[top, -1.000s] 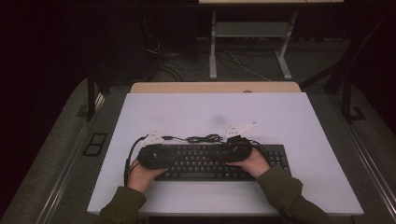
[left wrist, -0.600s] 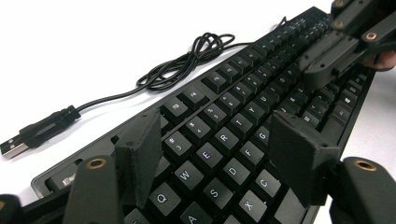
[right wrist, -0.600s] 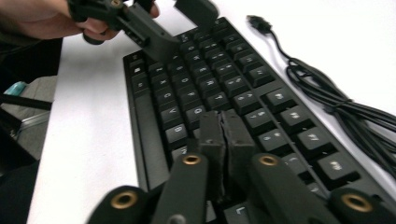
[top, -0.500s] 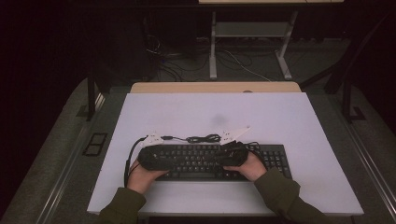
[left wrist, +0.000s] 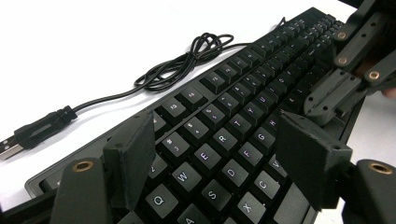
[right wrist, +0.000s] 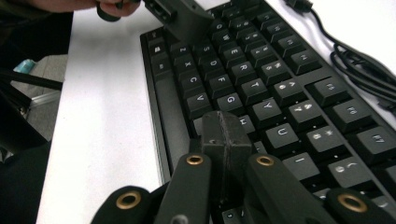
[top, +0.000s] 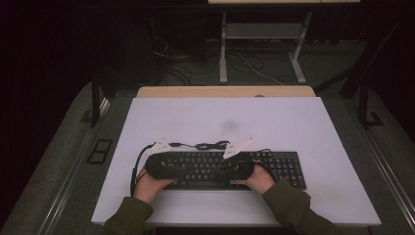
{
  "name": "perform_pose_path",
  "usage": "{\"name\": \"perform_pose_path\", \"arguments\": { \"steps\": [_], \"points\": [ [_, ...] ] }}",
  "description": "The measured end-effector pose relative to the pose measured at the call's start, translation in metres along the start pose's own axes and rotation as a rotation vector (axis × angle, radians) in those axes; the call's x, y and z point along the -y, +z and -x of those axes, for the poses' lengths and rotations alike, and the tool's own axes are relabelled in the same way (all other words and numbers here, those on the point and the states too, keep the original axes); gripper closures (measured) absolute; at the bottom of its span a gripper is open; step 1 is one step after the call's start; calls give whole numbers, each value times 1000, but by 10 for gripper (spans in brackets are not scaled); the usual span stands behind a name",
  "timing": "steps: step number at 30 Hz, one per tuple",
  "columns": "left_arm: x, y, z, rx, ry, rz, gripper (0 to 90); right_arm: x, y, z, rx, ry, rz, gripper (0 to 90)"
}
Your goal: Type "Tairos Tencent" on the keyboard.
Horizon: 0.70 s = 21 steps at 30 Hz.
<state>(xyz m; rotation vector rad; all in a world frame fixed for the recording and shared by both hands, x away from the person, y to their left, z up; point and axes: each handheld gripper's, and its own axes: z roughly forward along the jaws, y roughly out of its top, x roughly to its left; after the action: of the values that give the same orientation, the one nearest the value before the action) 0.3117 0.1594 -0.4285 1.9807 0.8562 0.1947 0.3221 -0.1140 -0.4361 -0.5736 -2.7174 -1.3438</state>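
Covering wood desk: white tabletop.

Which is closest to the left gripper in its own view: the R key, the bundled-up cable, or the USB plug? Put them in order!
From the left gripper, in the left gripper view:
1. The R key, on the keyboard just past its fingers.
2. The USB plug, off the keyboard's left edge on the white table.
3. The bundled cable, farther back beyond the top row.
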Motion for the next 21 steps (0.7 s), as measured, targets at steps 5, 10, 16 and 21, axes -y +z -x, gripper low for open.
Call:
{"name": "perform_pose_path", "arguments": {
  "steps": [5, 10, 16, 21],
  "points": [
    [-1, 1, 1, 2, 3, -4, 282, 1, 5, -2, 4, -5, -28, 892],
    [-2, 2, 2, 1, 5, -3, 282, 1, 7, -3, 11, -18, -42, 892],
    [-3, 4, 3, -1, 3, 1, 282, 1, 7, -2, 10, -12, -37, 892],
    [-4, 5, 3, -1, 9, -2, 289, 1, 5, -1, -1, 1, -19, 890]
  ]
}}
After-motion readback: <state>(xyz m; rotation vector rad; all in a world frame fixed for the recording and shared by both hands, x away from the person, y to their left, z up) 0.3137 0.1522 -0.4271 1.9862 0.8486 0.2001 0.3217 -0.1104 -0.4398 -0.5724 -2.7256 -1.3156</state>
